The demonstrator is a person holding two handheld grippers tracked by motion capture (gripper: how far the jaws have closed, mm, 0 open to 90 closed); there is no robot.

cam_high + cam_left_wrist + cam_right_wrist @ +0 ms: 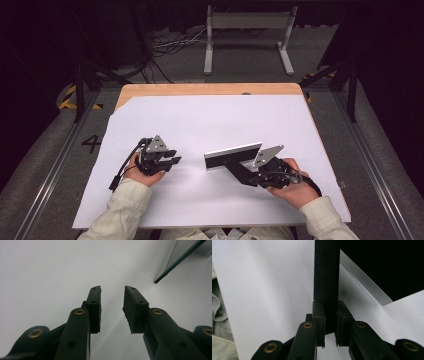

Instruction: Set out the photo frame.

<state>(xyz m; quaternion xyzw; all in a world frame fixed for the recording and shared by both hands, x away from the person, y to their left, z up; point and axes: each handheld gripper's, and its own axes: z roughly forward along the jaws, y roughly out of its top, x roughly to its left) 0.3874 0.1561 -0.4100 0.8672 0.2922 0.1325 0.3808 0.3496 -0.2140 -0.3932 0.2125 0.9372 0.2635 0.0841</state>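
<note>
A flat tool with a silver-and-black blade (233,156) stands on edge on the white sheet (210,120), right of centre. Its black handle (239,170) runs back to my right gripper (248,176). In the right gripper view the handle (326,277) rises between the pads, and the right gripper (330,303) is shut on it. The blade (367,280) lies beyond. My left gripper (172,162) rests on the sheet to the left, a short way from the blade. In the left gripper view the left gripper (112,290) is open with nothing between its pads, and the blade's edge (180,260) shows at the top right.
The white sheet covers most of a wooden table (200,89), whose far edge shows bare. On the floor beyond stand a grey metal frame (247,35) and loose cables (170,45). A pale sleeve (217,315) lies at the left of the right gripper view.
</note>
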